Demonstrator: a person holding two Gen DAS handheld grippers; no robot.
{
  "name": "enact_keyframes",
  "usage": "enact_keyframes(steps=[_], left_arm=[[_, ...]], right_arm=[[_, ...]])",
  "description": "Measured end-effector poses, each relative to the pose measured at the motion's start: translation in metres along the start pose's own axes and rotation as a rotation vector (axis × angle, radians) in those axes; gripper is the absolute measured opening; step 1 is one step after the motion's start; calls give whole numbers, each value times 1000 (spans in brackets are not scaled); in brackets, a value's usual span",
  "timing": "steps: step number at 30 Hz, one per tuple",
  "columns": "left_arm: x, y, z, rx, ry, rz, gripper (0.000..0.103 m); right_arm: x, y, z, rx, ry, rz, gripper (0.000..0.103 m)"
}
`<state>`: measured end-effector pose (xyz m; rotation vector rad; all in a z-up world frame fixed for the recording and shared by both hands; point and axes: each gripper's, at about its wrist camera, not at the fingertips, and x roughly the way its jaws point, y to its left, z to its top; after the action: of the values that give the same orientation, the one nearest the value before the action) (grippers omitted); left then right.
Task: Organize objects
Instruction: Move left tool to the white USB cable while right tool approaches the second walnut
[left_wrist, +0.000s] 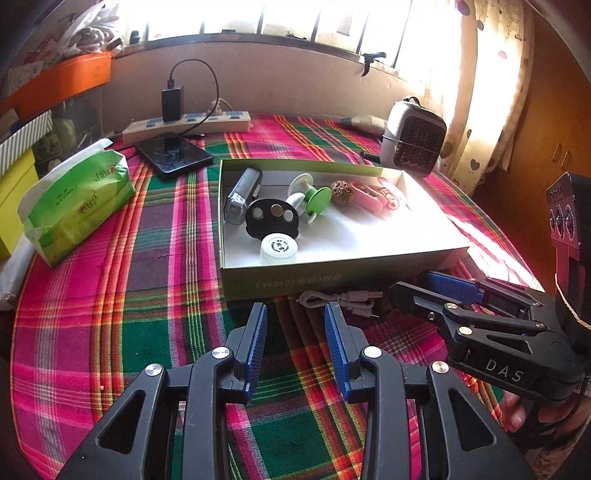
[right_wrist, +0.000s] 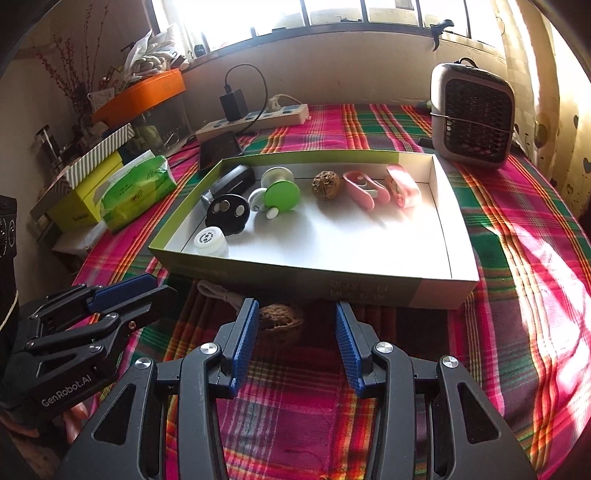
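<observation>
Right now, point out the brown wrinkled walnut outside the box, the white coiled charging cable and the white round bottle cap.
walnut (right_wrist: 279, 322): right wrist view, its shell top.
cable (left_wrist: 345, 298): left wrist view, its coiled middle.
bottle cap (left_wrist: 279, 246): left wrist view, its printed top.

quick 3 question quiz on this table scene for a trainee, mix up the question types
1. True or false: a walnut lies on the cloth outside the box.
2. Which lies in the box's near-left corner? A) white cap B) pink clip C) phone
3. Fill in: the white cable lies just in front of the ____.

Key: 1 true; 2 A; 3 box
</observation>
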<state>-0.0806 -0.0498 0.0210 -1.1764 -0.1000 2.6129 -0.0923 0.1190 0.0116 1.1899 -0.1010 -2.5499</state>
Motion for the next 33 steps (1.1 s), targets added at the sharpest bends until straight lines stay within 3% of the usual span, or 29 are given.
enact_keyframes(steps=[18, 22, 33], left_arm=[[23, 0, 5, 25, 62, -38, 31], [26, -5, 5, 48, 64, -51, 31], [25, -26, 1, 85, 73, -94, 31]], right_arm=[[7, -3, -2, 11, 15, 18, 43], [5, -5, -1, 3, 10, 12, 33], [-7, -25, -7, 11, 2, -5, 33]])
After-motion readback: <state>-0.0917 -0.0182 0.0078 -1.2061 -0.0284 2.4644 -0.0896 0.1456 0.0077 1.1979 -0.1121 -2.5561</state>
